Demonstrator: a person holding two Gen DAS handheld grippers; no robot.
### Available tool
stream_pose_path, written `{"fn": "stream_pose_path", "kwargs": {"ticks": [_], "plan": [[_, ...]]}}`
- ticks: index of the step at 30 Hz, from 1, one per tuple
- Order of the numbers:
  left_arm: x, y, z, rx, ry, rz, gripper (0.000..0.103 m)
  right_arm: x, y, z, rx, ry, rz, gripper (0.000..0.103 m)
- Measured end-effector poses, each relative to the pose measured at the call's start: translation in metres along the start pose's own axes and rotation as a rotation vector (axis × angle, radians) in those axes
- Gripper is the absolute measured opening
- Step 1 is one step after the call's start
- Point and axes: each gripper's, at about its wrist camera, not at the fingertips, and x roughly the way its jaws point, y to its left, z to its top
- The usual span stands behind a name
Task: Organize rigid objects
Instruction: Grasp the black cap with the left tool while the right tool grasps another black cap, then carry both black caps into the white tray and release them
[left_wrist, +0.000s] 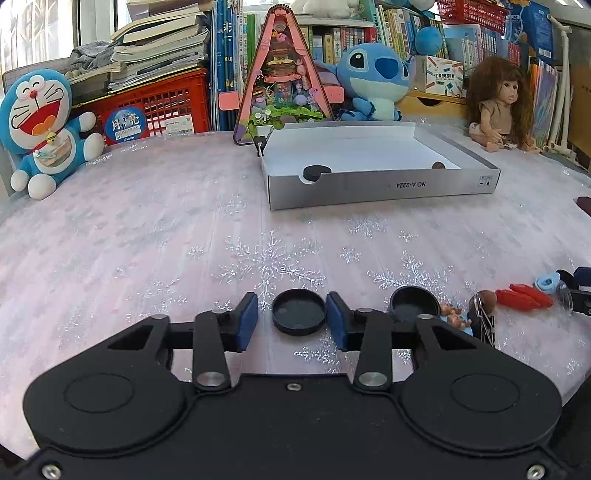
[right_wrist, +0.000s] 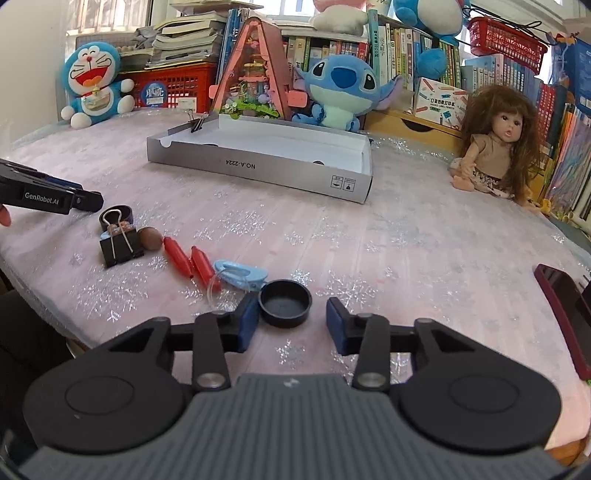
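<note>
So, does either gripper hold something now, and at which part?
Nothing is held yet. A black cap lies between the left gripper pads, gaps both sides. Another black cap sits against the right gripper left pad only.

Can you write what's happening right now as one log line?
left tongs: around black cap, not gripping | right tongs: around black cap, one pad touching | tray: cap inside

On the near wall of the grey cardboard box you can read "NO.A-2224", printed upside down, with two small handling symbols near its right end. The side of the left gripper in the right wrist view bears "GenRobot.AI". The round blue sticker on the red crate carries Chinese characters.
</note>
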Motion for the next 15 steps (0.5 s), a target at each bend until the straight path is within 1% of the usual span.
{"fn": "stream_pose_path", "kwargs": {"ticks": [1, 2, 6, 10, 15], "plan": [[0.0, 0.0, 0.0, -0.003, -0.002, -0.003, 0.03, 0.001, 0.0, 0.0, 0.004, 0.0, 0.001, 0.039], [0.0, 0.0, 0.0, -0.005, -0.002, -0.001, 0.03, 0.001, 0.0, 0.001, 0.01, -0.002, 0.001, 0.037], [0.0, -0.003, 0.001, 0.002, -0.005, 0.011, 0.03, 0.002, -0.003, 0.001, 0.038, -0.007, 0.005, 0.037], [0.0, -0.003, 0.004, 0.0, 0.0, 0.007, 0.029, 0.002, -0.005, 0.004, 0.051, -0.007, -0.004, 0.037], [-0.002, -0.003, 0.01, -0.001, -0.012, 0.008, 0.029, 0.004, -0.01, 0.009, 0.071, -0.012, -0.03, 0.037]]}}
